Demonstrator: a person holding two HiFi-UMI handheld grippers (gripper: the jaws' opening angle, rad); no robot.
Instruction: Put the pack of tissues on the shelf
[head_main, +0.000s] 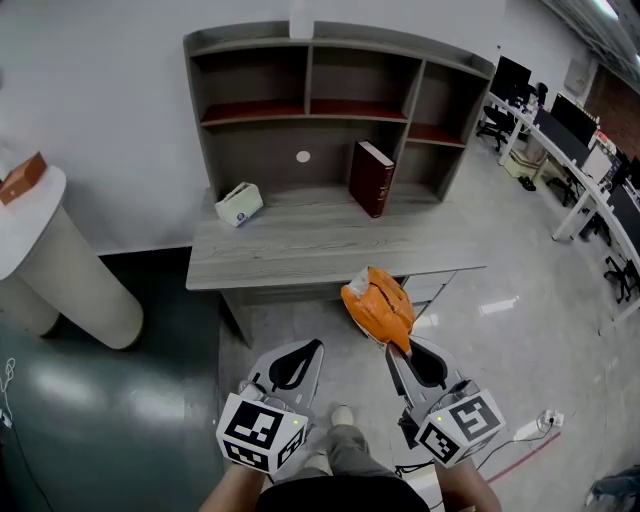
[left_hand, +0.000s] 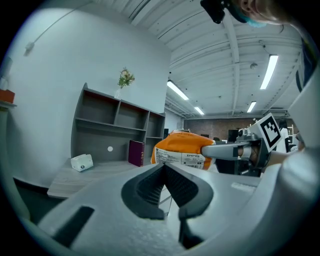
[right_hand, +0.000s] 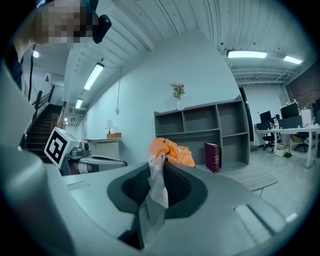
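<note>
Orange pack of tissues (head_main: 377, 305) hangs in the air just before the bench (head_main: 300, 250) edge, short of the shelf (head_main: 308, 75); only the left gripper view shows its white printed label (left_hand: 180, 158), only the right gripper view its clear wrapper flap (right_hand: 157, 186). Right tongs (right_hand: 157, 172) are pinched on that flap; left tongs (left_hand: 164, 167) are closed, empty.

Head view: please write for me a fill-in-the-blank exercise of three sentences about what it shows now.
1. The right hand-held gripper is shut on the ____ pack of tissues.
2. The left hand-held gripper is shut and holds ____.
3. A dark ____ book stands on the desk, under the shelf.
Missing words: orange; nothing; red.
</note>
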